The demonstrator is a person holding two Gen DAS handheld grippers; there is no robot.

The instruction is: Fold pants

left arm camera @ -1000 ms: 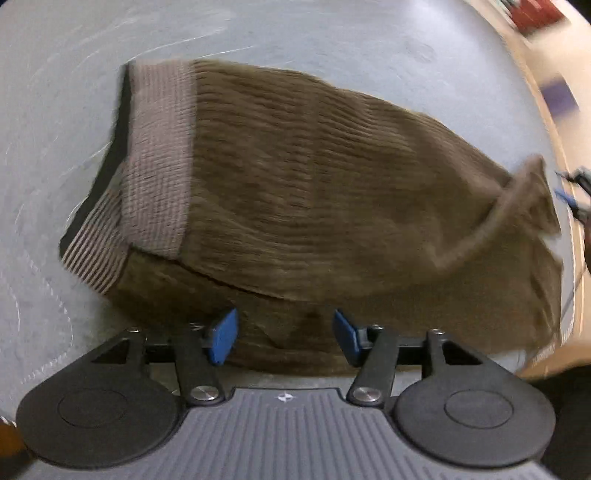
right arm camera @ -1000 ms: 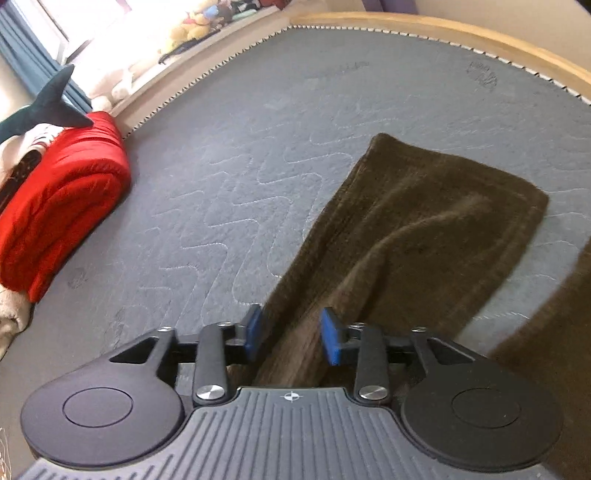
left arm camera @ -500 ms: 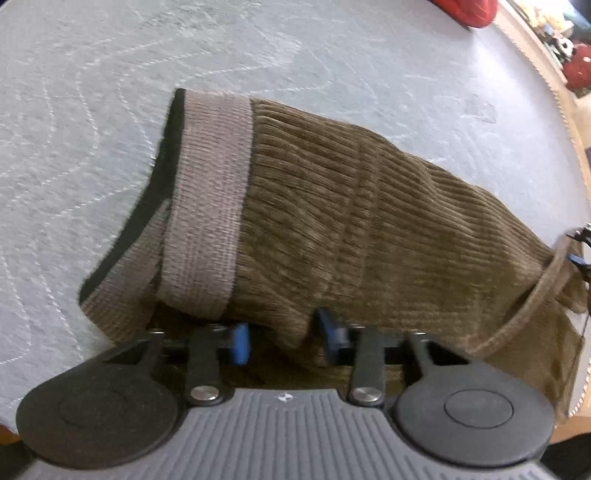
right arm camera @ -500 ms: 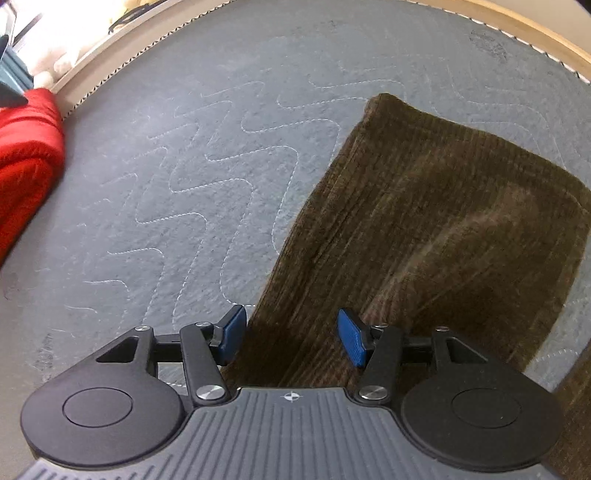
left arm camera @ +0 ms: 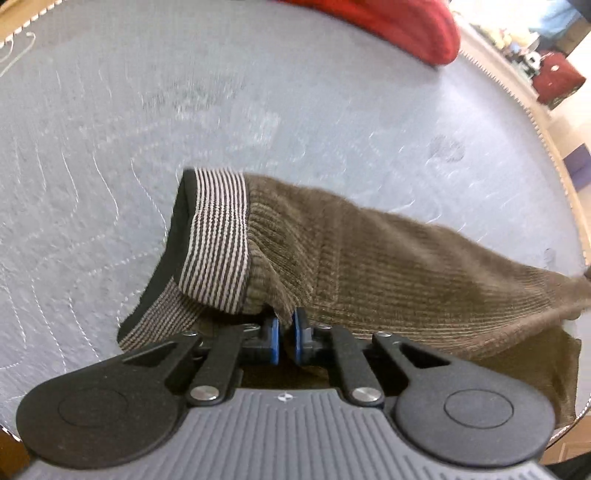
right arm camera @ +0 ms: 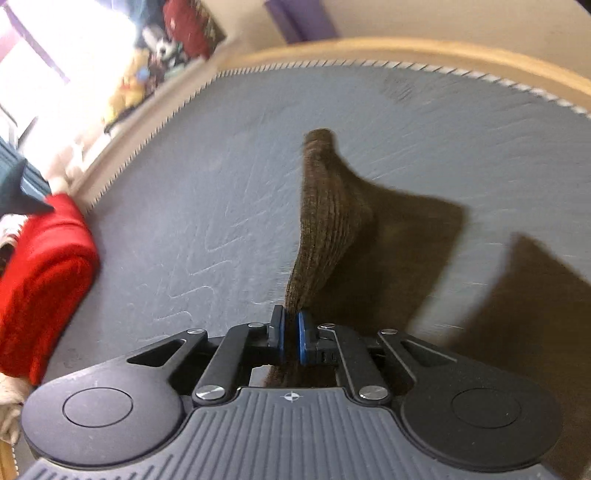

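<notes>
Brown corduroy pants lie on a grey quilted mattress. Their striped waistband is at the left, partly lifted and folded over. My left gripper is shut on the near edge of the fabric just right of the waistband. In the right wrist view a leg of the pants rises in a ridge from the mattress. My right gripper has its jaws closing, and the blue pads pinch the leg's edge. Another brown part of the pants lies to the right.
A red folded blanket lies at the far side of the mattress, also seen as a red blanket at the left. A wooden bed frame rims the mattress. Toys and clutter sit beyond it.
Both grippers went from open around the fabric to closed on it. Both have lifted, pulling the waistband side and the leg edge up off the mattress.
</notes>
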